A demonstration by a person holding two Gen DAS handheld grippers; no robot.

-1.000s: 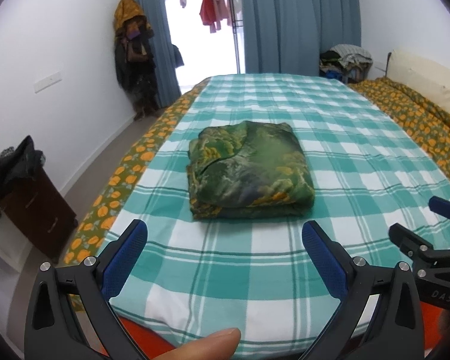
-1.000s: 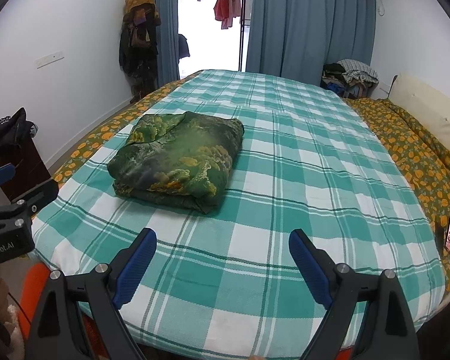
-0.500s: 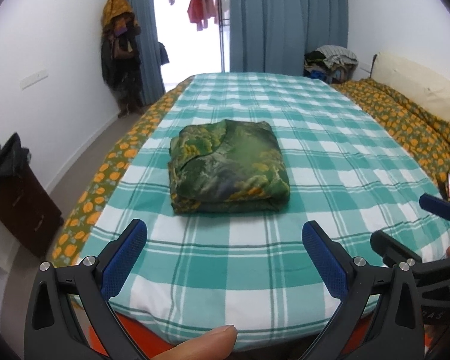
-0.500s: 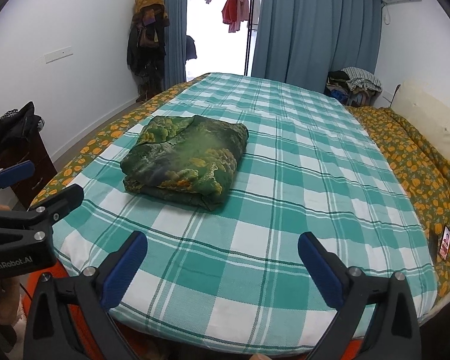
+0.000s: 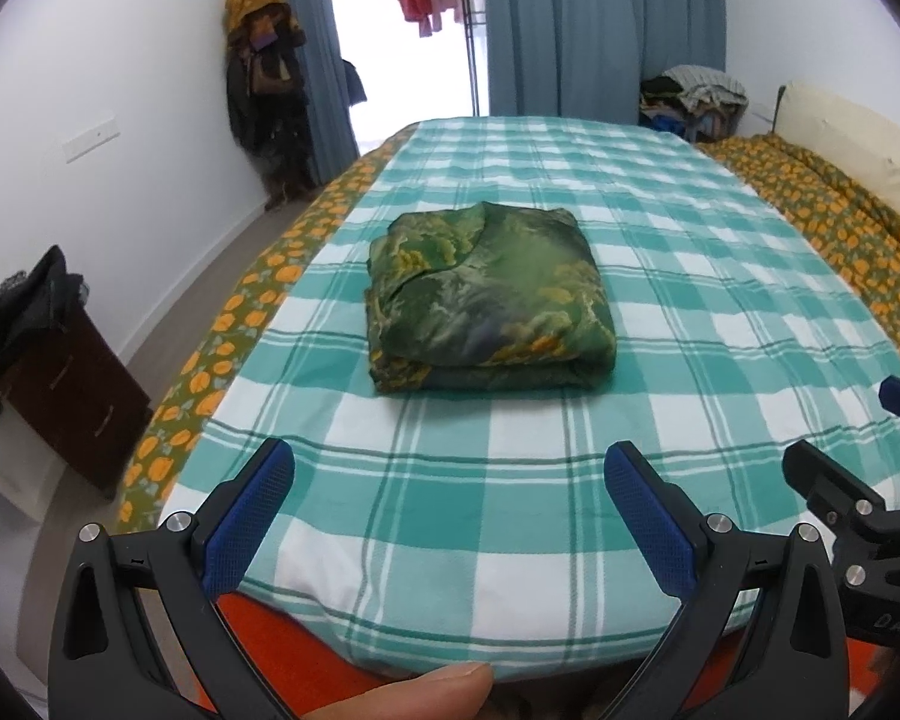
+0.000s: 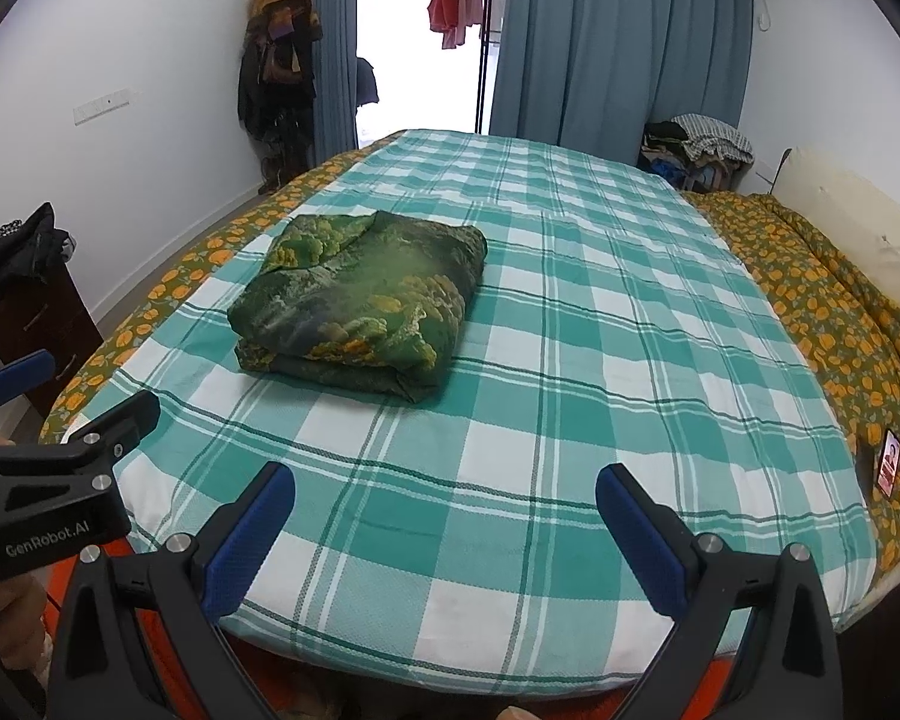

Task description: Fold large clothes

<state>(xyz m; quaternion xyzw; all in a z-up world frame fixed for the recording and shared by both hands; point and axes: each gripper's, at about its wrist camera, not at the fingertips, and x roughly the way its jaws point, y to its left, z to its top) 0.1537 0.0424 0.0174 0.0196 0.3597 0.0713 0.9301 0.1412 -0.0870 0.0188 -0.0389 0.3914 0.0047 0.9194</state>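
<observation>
The bed [image 5: 510, 510] fills my view; on its checked cover the folded green garment [image 5: 486, 300] lies released. I've backed both off: left gripper [image 5: 450, 516] and right gripper [image 6: 444, 516] jaws apart, empty. Folding looks finished.

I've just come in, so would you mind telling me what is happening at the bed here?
A person holds a two-finger gripper in each hand at the near edge of the bed. The left gripper and the right gripper both stand open and empty, touching nothing. A green patterned garment lies folded into a compact bundle on the teal checked sheet, apart from both grippers. The folding looks finished.
</observation>
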